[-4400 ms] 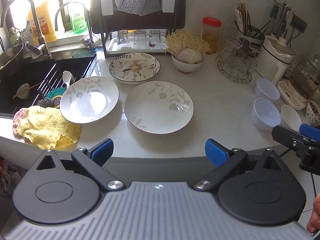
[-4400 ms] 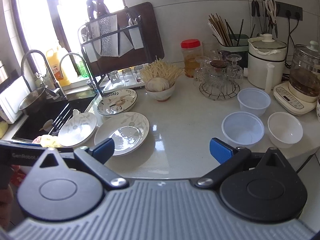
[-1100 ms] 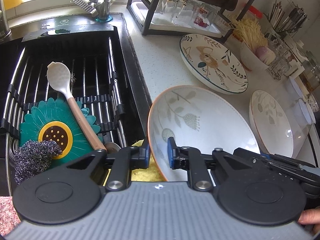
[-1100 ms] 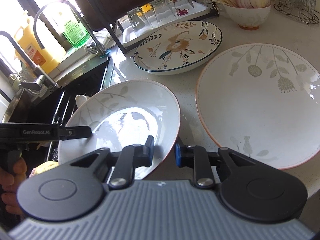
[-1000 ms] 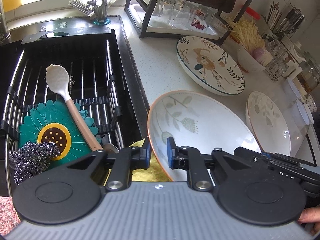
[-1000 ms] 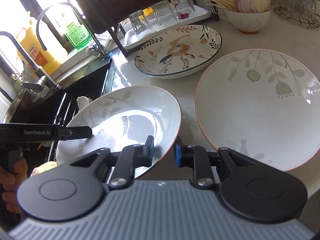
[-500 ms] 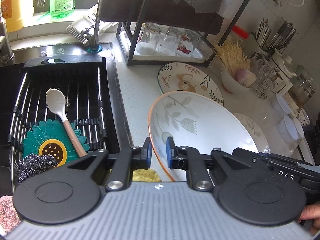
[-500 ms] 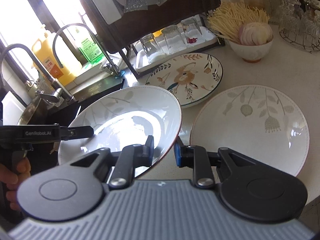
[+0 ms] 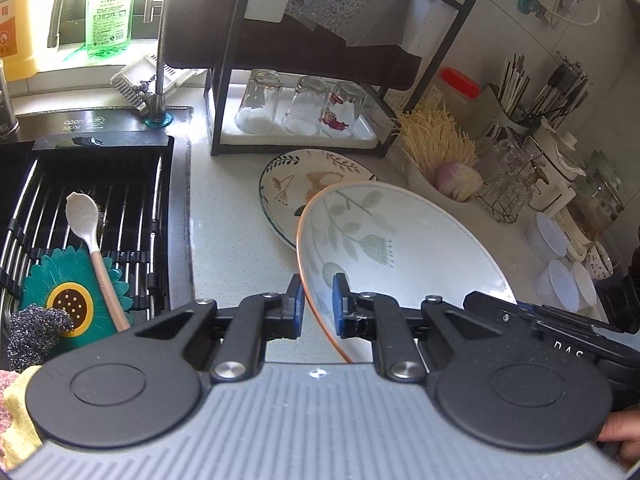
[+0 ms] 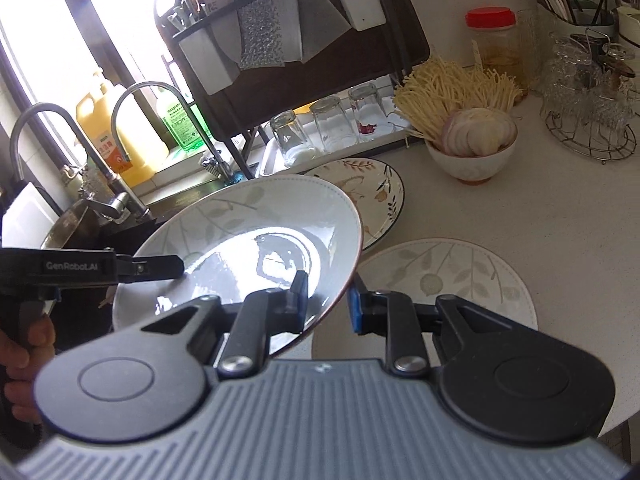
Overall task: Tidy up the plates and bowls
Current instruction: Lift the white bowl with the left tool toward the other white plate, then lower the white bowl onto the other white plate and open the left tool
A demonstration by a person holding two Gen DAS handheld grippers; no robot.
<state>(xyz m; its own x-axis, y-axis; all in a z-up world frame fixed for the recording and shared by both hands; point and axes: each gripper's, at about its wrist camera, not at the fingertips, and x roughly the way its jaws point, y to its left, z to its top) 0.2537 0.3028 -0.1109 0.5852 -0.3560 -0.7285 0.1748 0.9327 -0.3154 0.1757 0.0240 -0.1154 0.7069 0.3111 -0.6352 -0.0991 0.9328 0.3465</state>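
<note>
Left gripper (image 9: pixel 317 299): both pads are closed on the near rim of the white leaf-pattern plate (image 9: pixel 396 248), one pad on each face. Right gripper (image 10: pixel 329 300): likewise clamped on the opposite rim of the same plate (image 10: pixel 240 248). The plate is held tilted, clear of the counter (image 10: pixel 560 216), between the sink (image 9: pixel 100 200) and the remaining dishes.

On the counter to the right lies a second leaf-pattern plate (image 10: pixel 452 280), flat. Behind the held plate sits a floral plate (image 10: pixel 376 192), partly hidden by it.

Containers:
- White bowl (image 10: pixel 470 168): holds enoki mushrooms and a sliced onion.
- Dish rack (image 9: pixel 304 80), lower tray: three glasses (image 9: pixel 304 106), inverted.
- Red-lidded jar (image 10: pixel 496 46): yellowish contents, not identifiable.
- Clear plastic tubs (image 9: pixel 558 284) at the far right: contents cannot be determined.
- Sink: a spoon (image 9: pixel 94 248) resting on a green flower-shaped mat, with a steel scourer beside it.
</note>
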